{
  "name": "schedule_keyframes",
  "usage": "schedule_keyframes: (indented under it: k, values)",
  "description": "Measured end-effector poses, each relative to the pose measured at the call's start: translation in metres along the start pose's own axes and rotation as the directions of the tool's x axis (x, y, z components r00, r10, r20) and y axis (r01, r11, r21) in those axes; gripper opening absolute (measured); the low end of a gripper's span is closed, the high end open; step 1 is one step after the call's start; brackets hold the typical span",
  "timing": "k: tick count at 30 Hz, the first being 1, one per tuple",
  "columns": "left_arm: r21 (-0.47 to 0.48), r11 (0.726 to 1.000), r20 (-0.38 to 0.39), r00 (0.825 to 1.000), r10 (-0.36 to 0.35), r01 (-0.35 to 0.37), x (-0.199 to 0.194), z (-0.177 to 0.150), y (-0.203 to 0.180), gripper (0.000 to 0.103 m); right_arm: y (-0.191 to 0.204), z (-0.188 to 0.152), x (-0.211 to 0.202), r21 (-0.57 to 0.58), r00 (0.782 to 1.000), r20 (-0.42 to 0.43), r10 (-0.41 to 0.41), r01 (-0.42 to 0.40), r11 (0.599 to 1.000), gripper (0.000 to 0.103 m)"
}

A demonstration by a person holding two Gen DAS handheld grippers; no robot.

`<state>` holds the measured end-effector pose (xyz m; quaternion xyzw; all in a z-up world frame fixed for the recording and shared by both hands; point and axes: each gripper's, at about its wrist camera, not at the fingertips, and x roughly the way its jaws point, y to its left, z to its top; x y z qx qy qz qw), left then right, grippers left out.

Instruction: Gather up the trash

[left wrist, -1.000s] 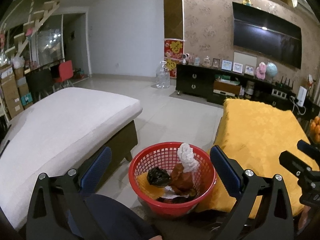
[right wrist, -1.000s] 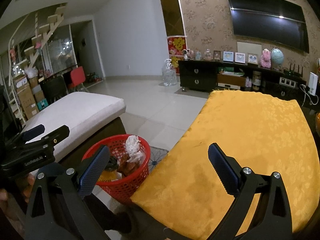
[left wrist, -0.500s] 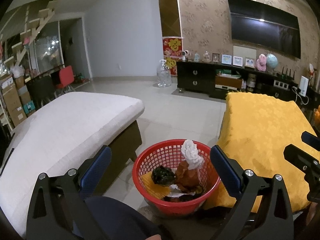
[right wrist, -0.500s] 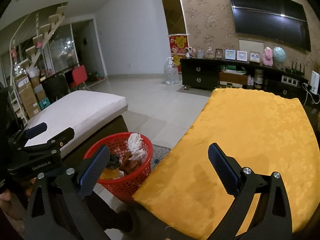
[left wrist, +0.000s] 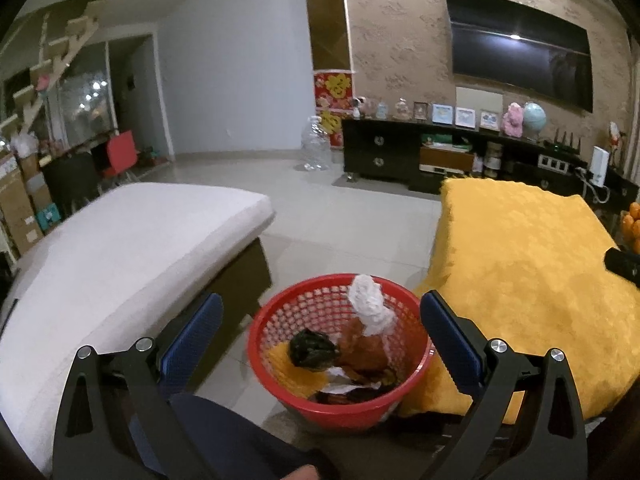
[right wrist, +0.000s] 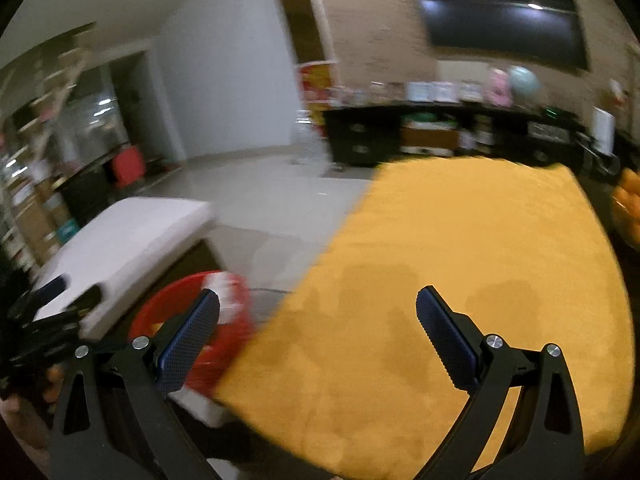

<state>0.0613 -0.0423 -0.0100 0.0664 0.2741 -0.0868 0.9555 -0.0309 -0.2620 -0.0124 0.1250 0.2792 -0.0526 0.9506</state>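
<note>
A red plastic basket (left wrist: 280, 320) stands on the floor between a white cushioned bench and a table under a yellow cloth. It holds a crumpled white tissue (left wrist: 368, 306), a brown wrapper (left wrist: 362, 354), a dark crumpled piece (left wrist: 312, 354) and yellow scraps. My left gripper (left wrist: 320, 336) hovers over the basket, open and empty. My right gripper (right wrist: 318, 328) is open and empty above the near edge of the yellow cloth (right wrist: 460, 272); the blurred basket (right wrist: 168, 304) lies to its lower left. The left gripper's body (right wrist: 40, 320) shows at the left edge there.
The white bench (left wrist: 120, 248) fills the left. A yellow-covered table (left wrist: 520, 264) fills the right, with oranges (left wrist: 632, 224) at its far edge. Beyond lie tiled floor, a clear water jug (left wrist: 316, 148), a dark TV cabinet (left wrist: 440, 156) and a wall TV. A person's dark-clothed leg (left wrist: 224, 440) is below.
The right wrist view has swung and is now motion-blurred; the basket sits lower left in it. My left gripper has risen slightly. Both grippers stay open and empty.
</note>
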Motion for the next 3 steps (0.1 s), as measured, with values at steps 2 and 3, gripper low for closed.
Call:
schedule_keyframes:
  k: [2, 3]
  values:
    - [-0.007, 1.0, -0.018, 1.0, -0.024, 0.024, 0.006, -0.002, -0.002, 0.095, -0.05, 0.0, 0.002, 0.052, 0.994, -0.028, -0.109, 0.11, 0.993, 0.096]
    - [-0.011, 0.999, -0.034, 0.999, -0.04, 0.039, 0.012, -0.002, -0.004, 0.095, -0.087, -0.002, 0.006, 0.084, 0.979, -0.062, -0.194, 0.199, 0.976, 0.096]
